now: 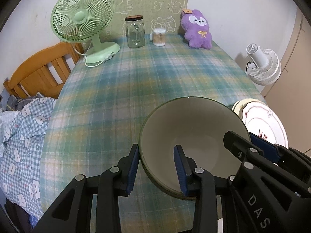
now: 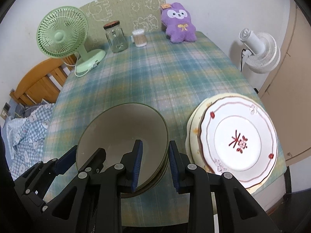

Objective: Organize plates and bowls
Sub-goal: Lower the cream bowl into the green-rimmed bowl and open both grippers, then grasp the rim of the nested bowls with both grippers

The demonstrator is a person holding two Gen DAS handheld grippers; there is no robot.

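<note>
Bowls (image 2: 124, 136) are seen nested near the front edge of the counter (image 2: 155, 73): a grey-beige upper one, with at least two further rims visible beneath it in the right wrist view. Nothing is held inside the upper bowl. Its left rim is straddled by the left gripper (image 1: 157, 167), one finger outside the wall and one inside, with the fingers spread and no clamping visible. Its right rim is straddled in the same way by the right gripper (image 2: 155, 165), whose fingers are likewise parted around the wall.

Just to the right of the bowls, two plates are stacked: a white plate (image 2: 241, 141) with a red character and scalloped brown trim, laid on a cream plate (image 2: 191, 128) that is stained at its rim.

A green-and-blue plaid cloth covers the counter. At the far end are set one green desk fan (image 2: 62, 36), one glass jar (image 2: 115, 36) with a dark lid, apparently empty, one clear tub of cotton swabs (image 2: 139, 38), and one purple plush toy (image 2: 179, 24). A white fan (image 2: 258, 52) is seen beyond the right edge, and a wooden bed frame (image 1: 38, 71) with checked bedding (image 1: 23, 136) at the left.
</note>
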